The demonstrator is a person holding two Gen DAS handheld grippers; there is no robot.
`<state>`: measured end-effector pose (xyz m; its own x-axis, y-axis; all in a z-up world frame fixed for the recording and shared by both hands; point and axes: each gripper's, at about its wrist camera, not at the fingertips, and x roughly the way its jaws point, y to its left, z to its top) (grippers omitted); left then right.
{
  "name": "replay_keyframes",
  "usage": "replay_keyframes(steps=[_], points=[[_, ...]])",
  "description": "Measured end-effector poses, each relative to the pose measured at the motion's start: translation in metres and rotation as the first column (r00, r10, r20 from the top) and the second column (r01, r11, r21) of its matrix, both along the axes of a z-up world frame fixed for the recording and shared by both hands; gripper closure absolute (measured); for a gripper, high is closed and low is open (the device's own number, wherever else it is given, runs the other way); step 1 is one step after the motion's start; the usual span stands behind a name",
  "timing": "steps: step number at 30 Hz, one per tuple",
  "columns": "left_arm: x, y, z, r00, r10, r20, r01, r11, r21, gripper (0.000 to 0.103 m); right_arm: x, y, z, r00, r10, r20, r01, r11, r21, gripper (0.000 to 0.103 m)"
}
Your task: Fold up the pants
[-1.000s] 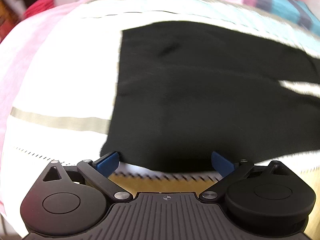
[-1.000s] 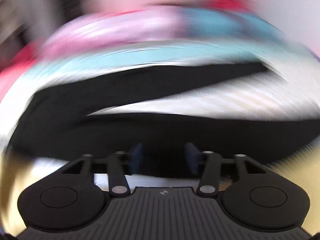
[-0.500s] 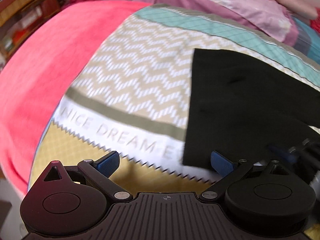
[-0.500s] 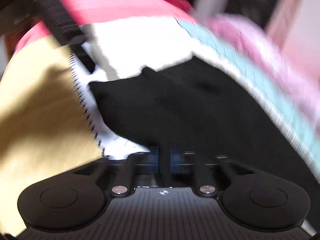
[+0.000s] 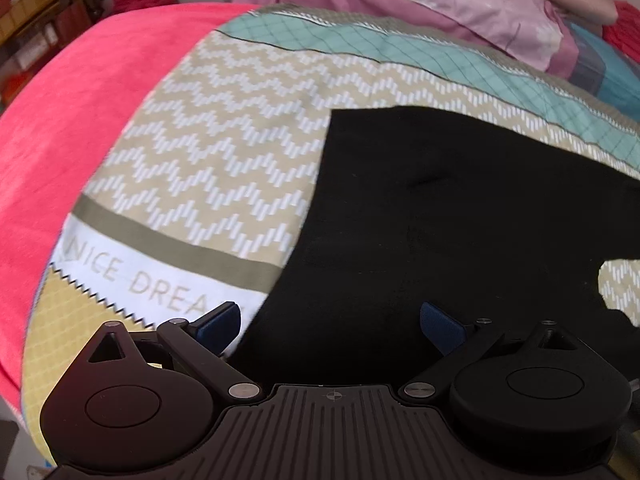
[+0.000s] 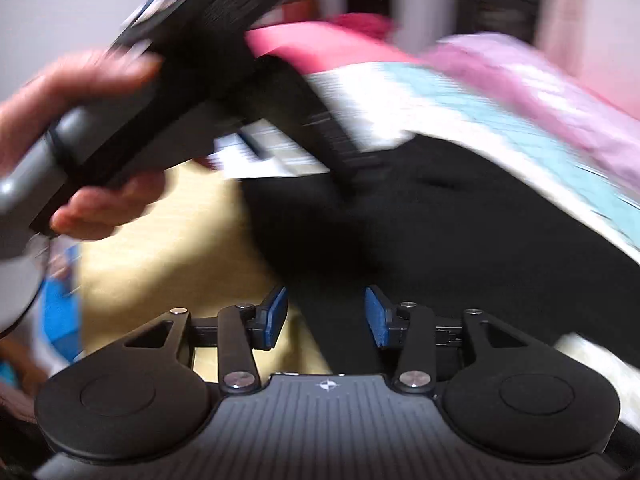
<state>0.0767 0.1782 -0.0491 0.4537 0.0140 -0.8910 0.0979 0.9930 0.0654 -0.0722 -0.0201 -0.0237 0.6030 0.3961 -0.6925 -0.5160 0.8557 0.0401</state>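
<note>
Black pants on a patterned bedspread, both our grippers empty.
Left wrist view: our left gripper (image 5: 330,322) gapes wide over the pants (image 5: 460,220), centre-right on the bedspread (image 5: 224,152); pink blanket (image 5: 80,120) at left. Right wrist view: our right gripper (image 6: 326,316), jaws just reopened halfway, holds nothing, pants (image 6: 440,232) ahead; a hand (image 6: 80,140) gripping the other tool blocks upper left.

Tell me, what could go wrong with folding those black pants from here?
The right hand-held gripper has just been opening, its jaws apart over the black pants, so the fold it was pulling may slump. The left hand-held gripper hangs open at the cloth's edge and might pinch the patterned bedsheet too. Both tools work close together and could bump.
</note>
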Motion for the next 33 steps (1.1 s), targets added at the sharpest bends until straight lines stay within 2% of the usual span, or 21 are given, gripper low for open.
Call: replay_keyframes(steps=[3, 5, 6, 8, 10, 11, 12, 14, 16, 18, 19, 20, 21, 23, 25, 26, 28, 29, 30, 31, 33], points=[[0.006, -0.004, -0.021, 0.998, -0.003, -0.058, 0.006, 0.998, 0.056, 0.0, -0.002, -0.068, -0.008, 0.956, -0.287, -0.068, 0.286, 0.958, -0.019, 0.047], [0.005, 0.003, -0.028, 0.997, 0.021, -0.069, -0.019, 0.999, 0.036, 0.0, -0.015, -0.12, -0.021, 0.86, -0.479, -0.174, 0.473, 0.878, -0.077, 0.048], [0.004, 0.007, -0.028, 0.997, 0.031, -0.073, -0.03, 0.999, 0.02, 0.0, -0.033, -0.149, -0.023, 0.804, -0.555, -0.215, 0.556, 0.829, -0.058, 0.047], [0.004, 0.013, -0.026, 0.996, 0.041, -0.083, -0.041, 0.999, 0.005, 0.0, -0.065, -0.187, -0.015, 0.736, -0.609, -0.295, 0.648, 0.761, 0.046, 0.054], [0.004, 0.012, -0.021, 0.994, 0.045, -0.096, -0.044, 0.999, 0.013, 0.0, -0.088, -0.209, 0.003, 0.692, -0.67, -0.27, 0.709, 0.7, 0.081, 0.045], [0.004, 0.011, -0.018, 0.995, 0.047, -0.092, -0.045, 0.999, 0.018, 0.0, -0.096, -0.218, 0.012, 0.645, -0.735, -0.208, 0.759, 0.647, 0.068, 0.028], [0.003, 0.008, -0.012, 0.996, 0.046, -0.079, -0.044, 0.999, 0.029, 0.0, -0.102, -0.228, 0.02, 0.593, -0.792, -0.143, 0.804, 0.591, 0.066, 0.025], [-0.001, -0.001, -0.001, 0.999, 0.025, -0.039, -0.024, 0.999, 0.026, 0.0, -0.1, -0.246, 0.018, 0.531, -0.839, -0.121, 0.847, 0.529, 0.053, 0.025], [-0.003, -0.016, 0.007, 1.0, -0.004, -0.016, 0.004, 1.0, 0.021, 0.0, -0.089, -0.255, 0.001, 0.502, -0.852, -0.149, 0.862, 0.507, 0.005, 0.027], [-0.002, -0.035, 0.008, 0.998, -0.052, -0.02, 0.052, 0.998, 0.02, 0.0, -0.075, -0.257, -0.021, 0.496, -0.839, -0.225, 0.842, 0.528, -0.111, 0.03], [-0.001, -0.046, 0.007, 0.997, -0.079, -0.028, 0.08, 0.996, 0.029, 0.0, -0.081, -0.252, -0.019, 0.534, -0.827, -0.177, 0.827, 0.555, -0.094, 0.031], [-0.001, -0.055, 0.006, 0.994, -0.101, -0.031, 0.102, 0.994, 0.042, 0.0, -0.084, -0.251, -0.016, 0.532, -0.829, -0.174, 0.827, 0.552, -0.102, 0.031], [-0.002, -0.062, 0.005, 0.992, -0.121, -0.028, 0.123, 0.991, 0.053, 0.0, -0.091, -0.257, -0.011, 0.502, -0.847, -0.176, 0.848, 0.522, -0.091, 0.032], [-0.006, -0.075, 0.003, 0.986, -0.164, -0.022, 0.165, 0.983, 0.078, 0.0, -0.113, -0.28, -0.001, 0.401, -0.903, -0.152, 0.914, 0.405, 0.009, 0.024], [-0.007, -0.083, -0.002, 0.981, -0.19, -0.034, 0.192, 0.977, 0.094, 0.0, -0.123, -0.307, -0.003, 0.241, -0.961, -0.134, 0.97, 0.238, 0.038, 0.02], [-0.007, -0.086, -0.006, 0.979, -0.196, -0.049, 0.199, 0.975, 0.098, 0.0, -0.126, -0.324, -0.008, 0.143, -0.981, -0.134, 0.99, 0.14, 0.026, 0.02], [-0.007, -0.09, -0.016, 0.977, -0.196, -0.083, 0.204, 0.973, 0.104, 0.0, -0.133, -0.354, -0.018, -0.022, -0.982, -0.186, 1.0, -0.021, -0.005, 0.02], [-0.009, -0.09, -0.021, 0.977, -0.193, -0.091, 0.202, 0.973, 0.108, 0.0, -0.135, -0.361, -0.02, -0.053, -0.978, -0.203, 0.998, -0.057, 0.011, 0.018], [-0.01, -0.09, -0.022, 0.979, -0.19, -0.077, 0.198, 0.974, 0.111, 0.0, -0.134, -0.361, -0.02, -0.05, -0.982, -0.181, 0.998, -0.058, 0.04, 0.021], [-0.012, -0.09, -0.022, 0.979, -0.193, -0.073, 0.2, 0.974, 0.11, 0.0, -0.129, -0.362, -0.021, -0.019, -0.986, -0.166, 0.999, -0.027, 0.044, 0.029], [-0.012, -0.09, -0.022, 0.979, -0.19, -0.079, 0.197, 0.975, 0.103, 0.0, -0.129, -0.356, -0.02, 0.029, -0.992, -0.125, 1.0, 0.028, 0.006, 0.096]])
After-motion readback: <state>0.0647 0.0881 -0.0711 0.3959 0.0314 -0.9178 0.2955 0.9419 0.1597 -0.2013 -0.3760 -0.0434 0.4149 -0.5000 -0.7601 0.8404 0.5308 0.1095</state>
